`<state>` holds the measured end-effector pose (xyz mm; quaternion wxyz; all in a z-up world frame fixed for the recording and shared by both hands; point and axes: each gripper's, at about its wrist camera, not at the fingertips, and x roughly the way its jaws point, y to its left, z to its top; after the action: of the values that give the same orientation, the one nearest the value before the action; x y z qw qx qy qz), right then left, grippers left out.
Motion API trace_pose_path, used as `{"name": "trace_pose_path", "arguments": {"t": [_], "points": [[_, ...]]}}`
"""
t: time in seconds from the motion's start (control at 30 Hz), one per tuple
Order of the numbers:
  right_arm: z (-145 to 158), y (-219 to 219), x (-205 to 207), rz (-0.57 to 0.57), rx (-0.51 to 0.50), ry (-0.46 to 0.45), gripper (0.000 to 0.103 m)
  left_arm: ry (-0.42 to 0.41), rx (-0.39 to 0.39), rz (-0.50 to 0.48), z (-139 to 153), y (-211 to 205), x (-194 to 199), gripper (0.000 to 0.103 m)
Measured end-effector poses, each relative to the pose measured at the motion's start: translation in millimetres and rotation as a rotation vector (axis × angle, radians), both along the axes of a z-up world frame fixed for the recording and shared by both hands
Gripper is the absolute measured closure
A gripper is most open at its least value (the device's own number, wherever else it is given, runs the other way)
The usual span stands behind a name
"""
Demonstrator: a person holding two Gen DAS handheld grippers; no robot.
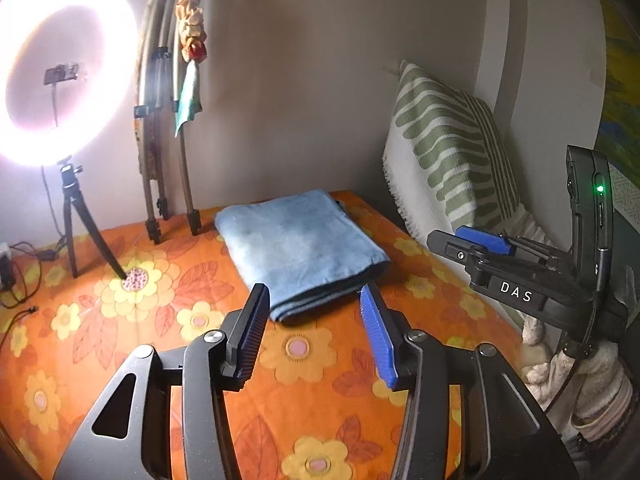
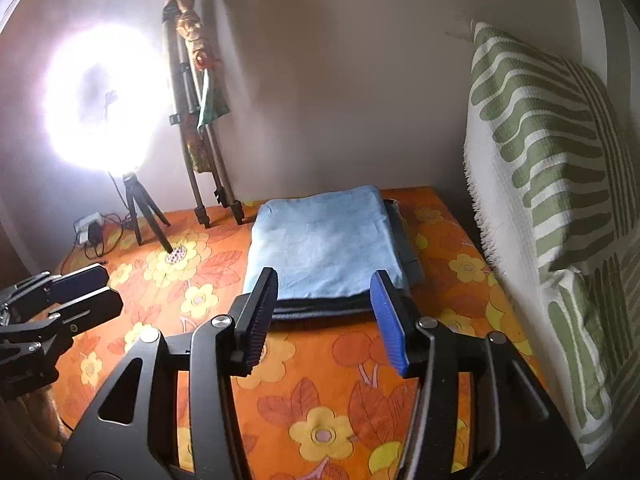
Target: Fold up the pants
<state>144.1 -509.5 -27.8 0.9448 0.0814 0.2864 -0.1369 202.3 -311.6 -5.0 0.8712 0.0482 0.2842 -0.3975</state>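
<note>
1. The pants [image 1: 300, 248] are soft and light blue, folded into a flat square with a dark edge underneath.
2. They lie on the bed cover [image 1: 312, 396], which is orange cloth with yellow flowers.
3. The left claw [image 1: 316, 334] has its jaws apart, with nothing in them.
4. The right claw [image 2: 326, 320] is apart and empty too.
5. A bumpy green-and-white pillow [image 2: 552, 168] leans on the wall.
6. A round ring light [image 1: 60, 68] glows on a small black stand.
</note>
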Motion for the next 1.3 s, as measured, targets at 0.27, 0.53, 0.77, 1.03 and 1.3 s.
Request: {"name": "trace_pose_path", "arguments": {"t": [0.27,0.53,0.77,1.03,1.3], "points": [[-4,29,-30,-0.014,-0.030,0.001,0.034,0.018,-0.021,0.026,-12,38,-20,0.049],[-10,56,-48,-0.038,-0.081,-0.001,0.012,0.023,-0.010,0.081,-30,64,-27,0.040],[-15,72,-54,-0.040,-0.099,-0.013,0.005,0.035,0.032,0.093,-44,70,-32,0.038],[-26,71,-55,-0.051,-0.084,-0.018,0.001,0.047,0.061,0.120,-52,78,-35,0.035],[-37,68,-53,-0.058,-0.088,0.009,0.000,0.058,0.081,0.123,-57,79,-35,0.035]]}}
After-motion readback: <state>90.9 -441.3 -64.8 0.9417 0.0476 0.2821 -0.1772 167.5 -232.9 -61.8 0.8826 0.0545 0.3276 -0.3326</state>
